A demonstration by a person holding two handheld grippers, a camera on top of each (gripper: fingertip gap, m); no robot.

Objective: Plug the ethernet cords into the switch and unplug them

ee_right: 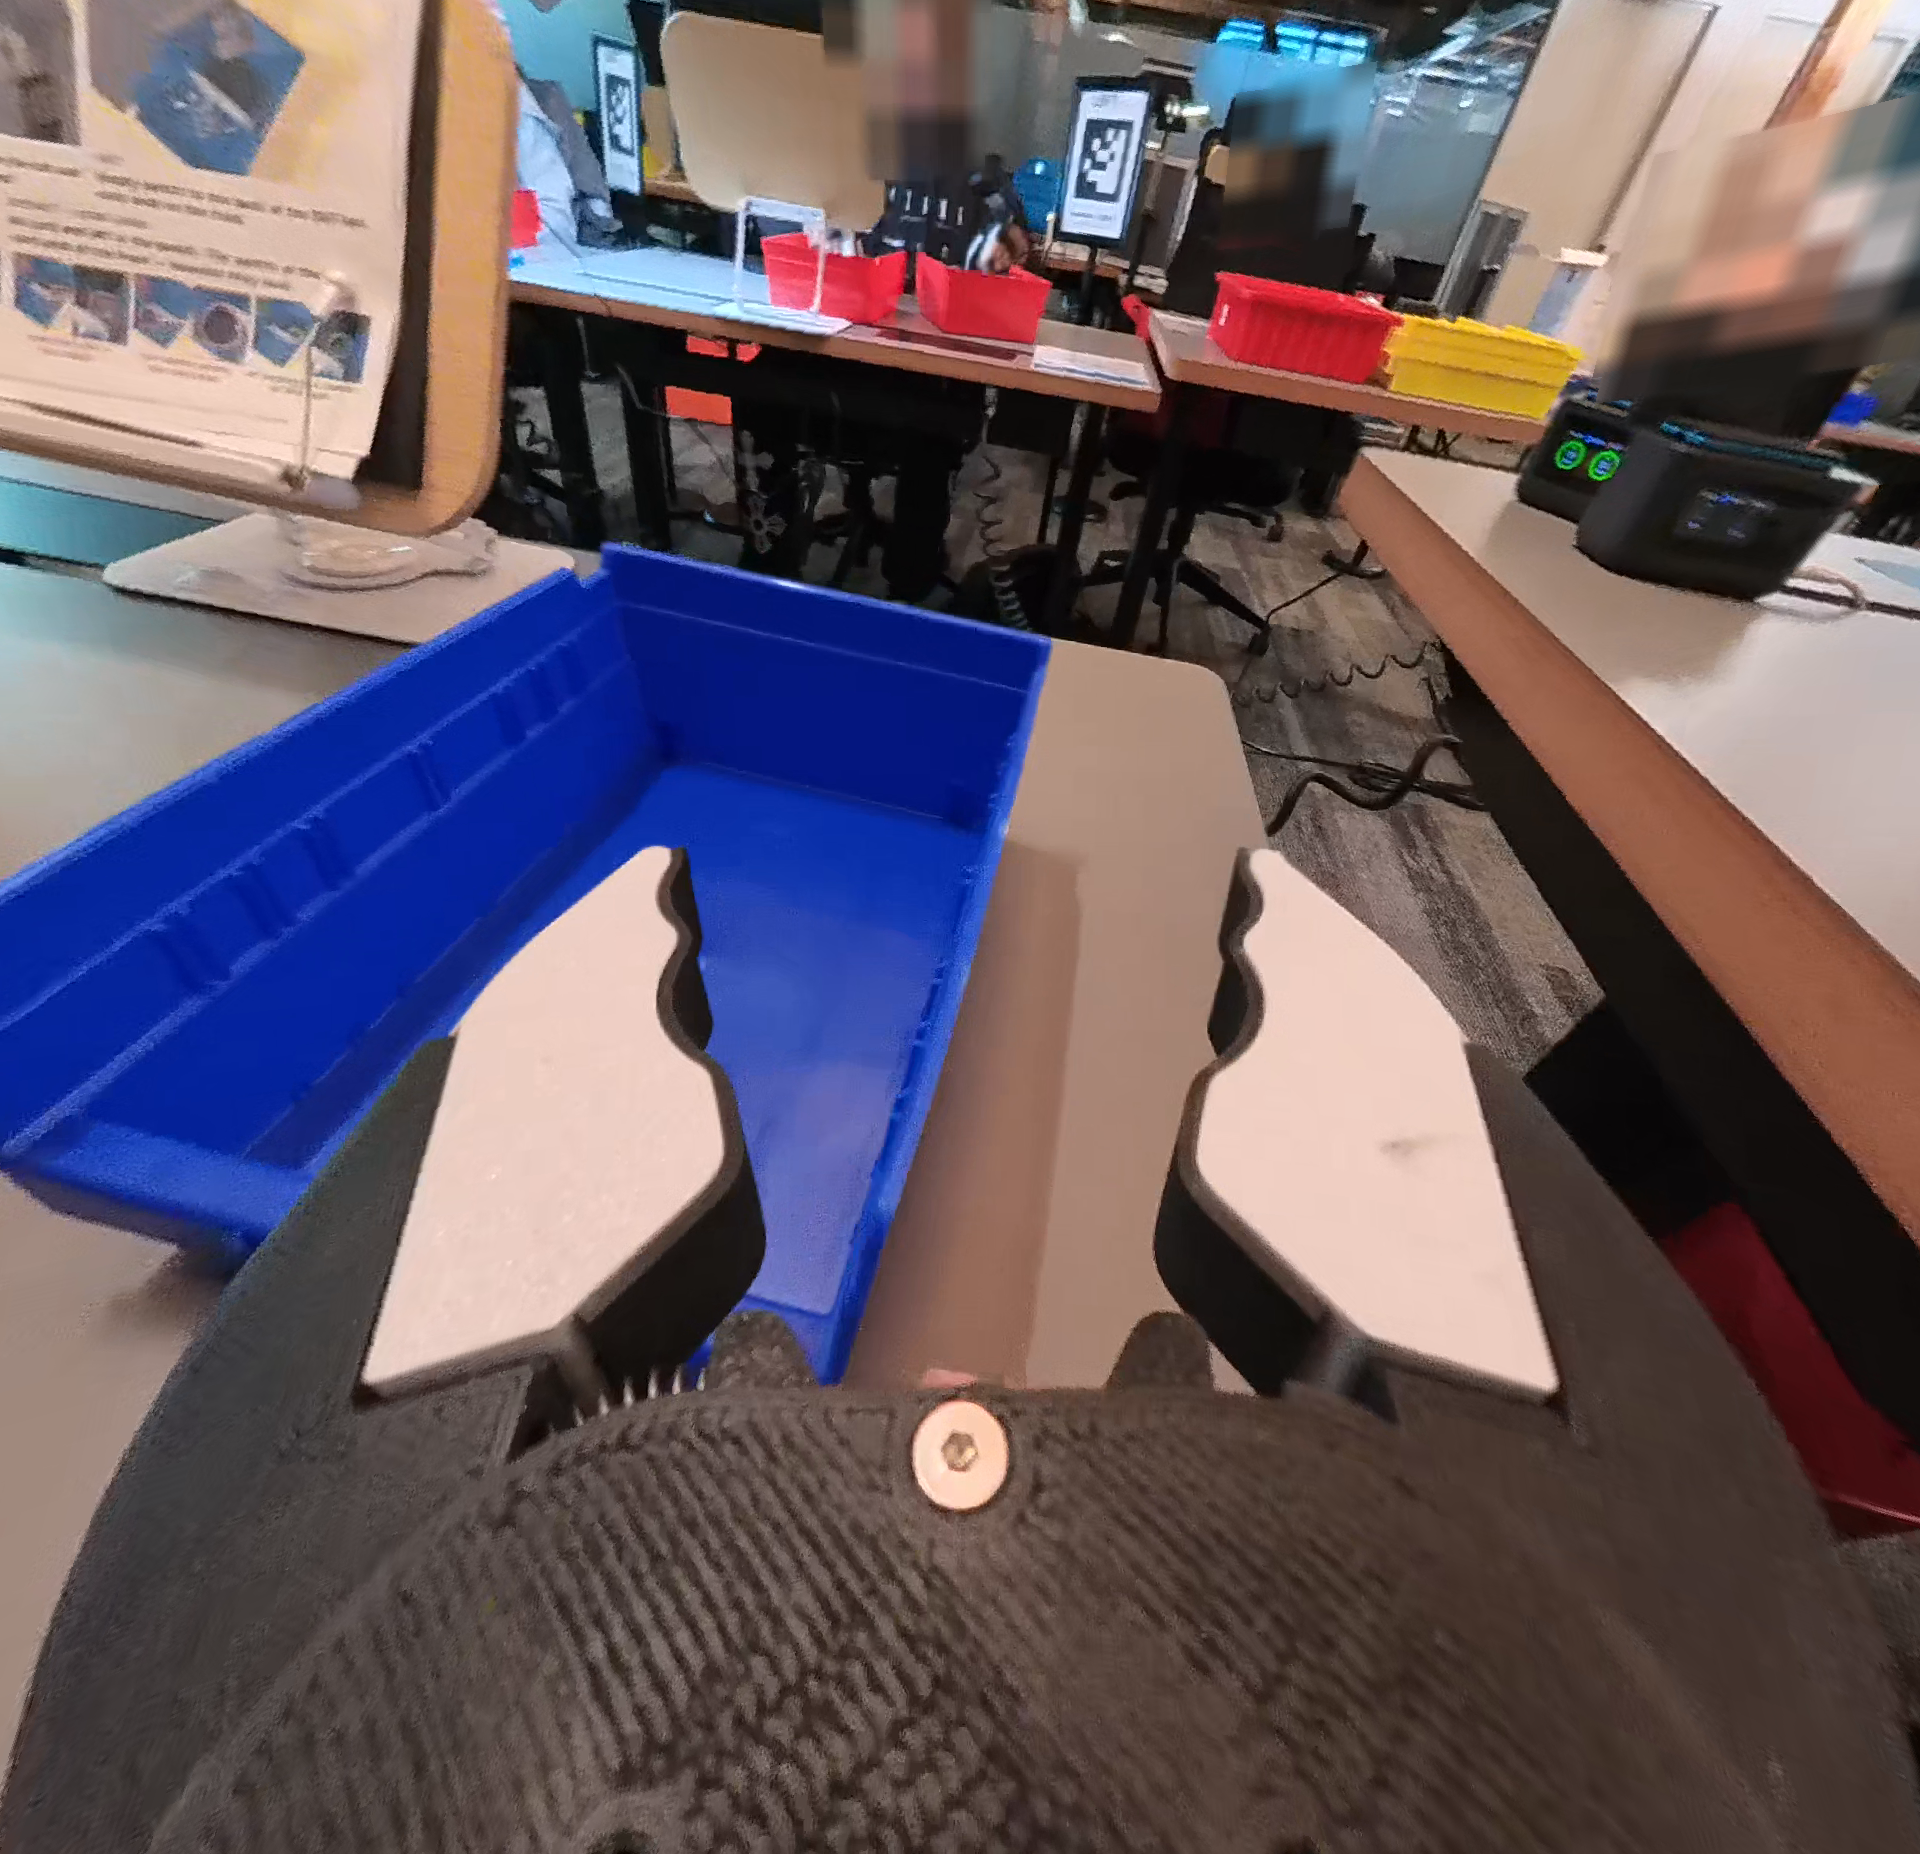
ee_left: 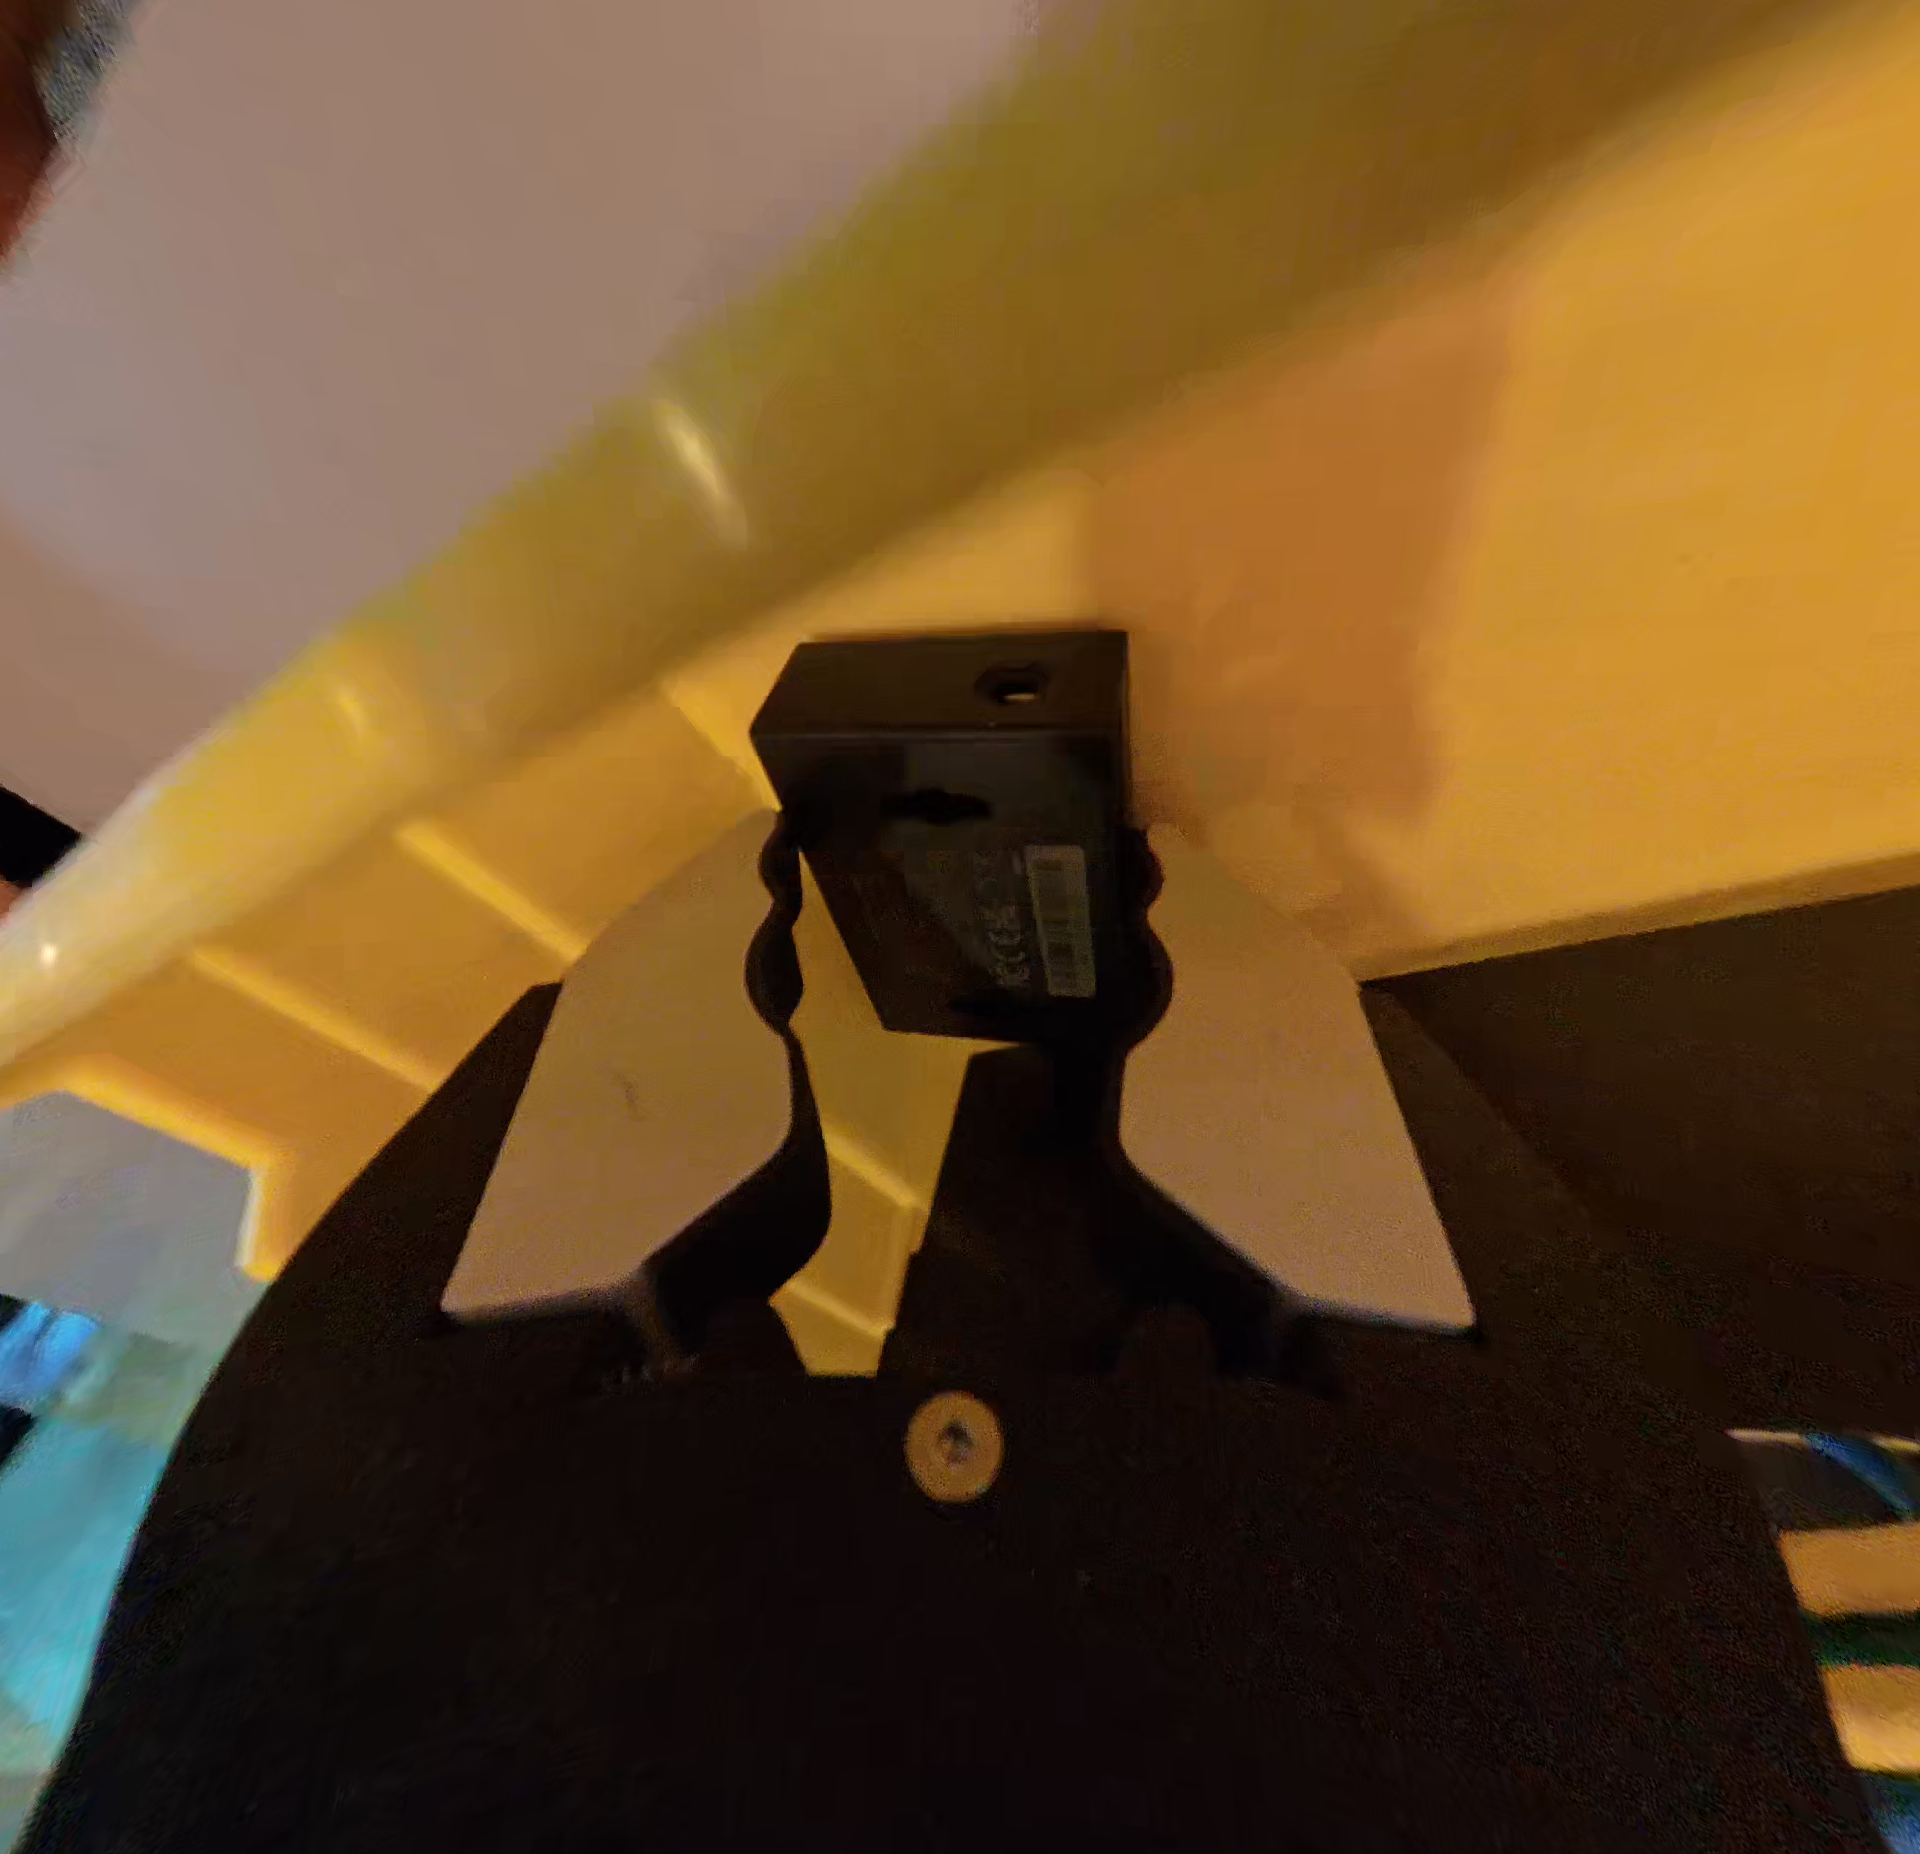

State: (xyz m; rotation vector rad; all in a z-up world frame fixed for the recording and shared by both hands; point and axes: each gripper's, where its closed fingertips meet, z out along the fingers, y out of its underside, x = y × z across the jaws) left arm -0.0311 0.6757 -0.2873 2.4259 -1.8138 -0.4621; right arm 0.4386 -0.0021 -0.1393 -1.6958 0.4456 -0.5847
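Left gripper [ee_left: 961, 869] is clenching the black switch [ee_left: 951, 817] inside the yellow bin [ee_left: 1558, 557]; right gripper [ee_right: 961, 931] is hanging released, blue bin [ee_right: 312, 869] at 10 o'clock. Risk: skewed switch slipping out.

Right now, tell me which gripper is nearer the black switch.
Left. The left gripper is shut on the switch, holding it by a yellow bin. The right gripper is open over a blue bin, with no switch in its view.
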